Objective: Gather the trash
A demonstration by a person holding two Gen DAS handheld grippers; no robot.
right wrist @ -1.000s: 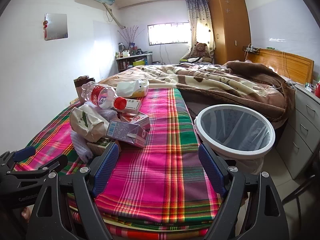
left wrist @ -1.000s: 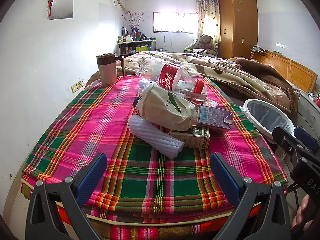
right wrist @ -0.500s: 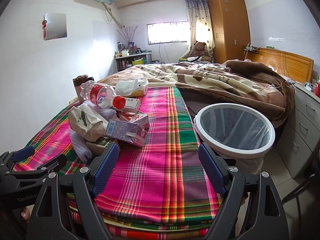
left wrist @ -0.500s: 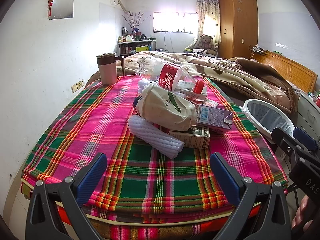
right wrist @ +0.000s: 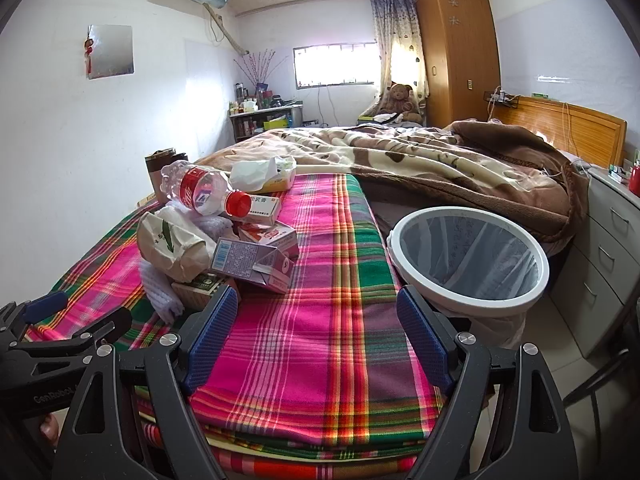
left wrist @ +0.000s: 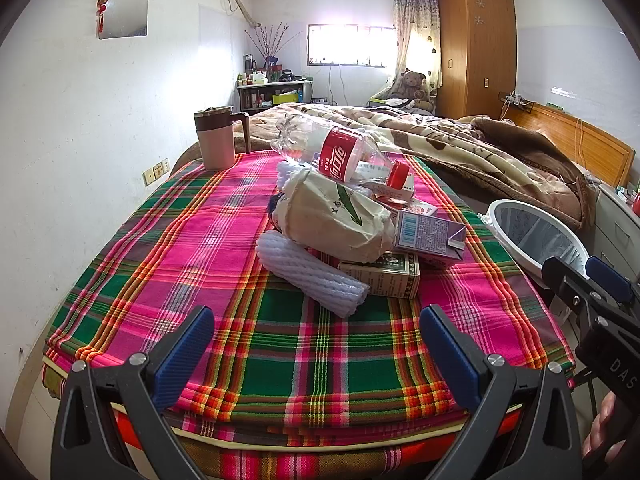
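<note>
A heap of trash lies on the plaid bedspread (left wrist: pixel 192 264): a clear bottle with a red label (left wrist: pixel 340 158) (right wrist: pixel 198 192) on top, a crumpled paper bag (left wrist: pixel 336 216) (right wrist: pixel 172 244), a white foam sleeve (left wrist: pixel 312 274), a purple carton (left wrist: pixel 430 234) (right wrist: pixel 250 262) and a green-printed box (left wrist: pixel 384 276). A white-rimmed bin with a clear liner (right wrist: pixel 470 256) (left wrist: pixel 532 236) stands beside the bed on the right. My left gripper (left wrist: pixel 316 350) is open, short of the heap. My right gripper (right wrist: pixel 318 336) is open over the bedspread between heap and bin.
A pink mug with a brown lid (left wrist: pixel 216 140) stands at the far left of the bedspread. A tissue box (right wrist: pixel 266 174) lies behind the heap. A brown blanket (right wrist: pixel 440 160) covers the bed's far part. Grey drawers (right wrist: pixel 608 248) stand right of the bin.
The right wrist view has crept slightly closer to the heap and bin. The left gripper has barely moved. Both stay open.
</note>
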